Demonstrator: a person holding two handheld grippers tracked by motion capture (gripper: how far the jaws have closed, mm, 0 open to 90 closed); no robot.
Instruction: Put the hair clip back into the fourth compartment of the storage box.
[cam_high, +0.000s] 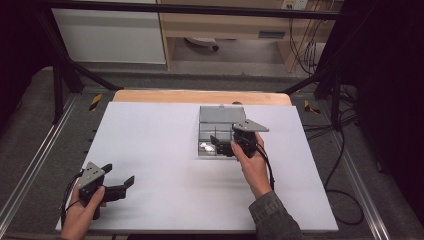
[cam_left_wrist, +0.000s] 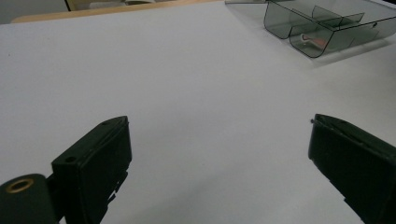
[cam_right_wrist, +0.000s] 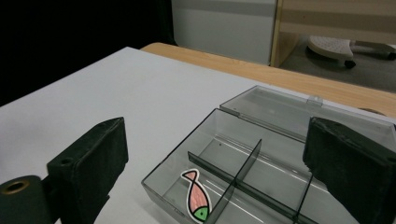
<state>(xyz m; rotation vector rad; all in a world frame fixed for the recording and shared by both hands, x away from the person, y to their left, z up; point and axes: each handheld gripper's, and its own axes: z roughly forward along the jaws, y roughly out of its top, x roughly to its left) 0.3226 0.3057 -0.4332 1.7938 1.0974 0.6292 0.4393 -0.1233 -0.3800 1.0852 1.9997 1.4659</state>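
A smoky clear plastic box (cam_high: 200, 142) with inner dividers stands open right of the table's middle, its lid (cam_high: 221, 114) laid back on the far side. A small pink fish with a green head (cam_right_wrist: 196, 199) lies in the box's (cam_right_wrist: 180, 147) near-left compartment. My right gripper (cam_high: 219, 145) hovers at the box's near right side, open and holding nothing (cam_right_wrist: 215, 122). My left gripper (cam_high: 120, 174) is open at the table's near left over bare white surface (cam_left_wrist: 219, 121). In the left gripper view the box (cam_left_wrist: 322, 45) sits far off at top right, with the fish (cam_left_wrist: 312, 39) inside.
The white table top (cam_high: 165, 150) ends in a wooden strip (cam_high: 200, 96) at the far edge. Black frame posts (cam_high: 57, 85) stand off the far corners. Cables (cam_high: 340, 165) trail on the floor to the right. A chair base (cam_right_wrist: 331, 46) sits beyond the table.
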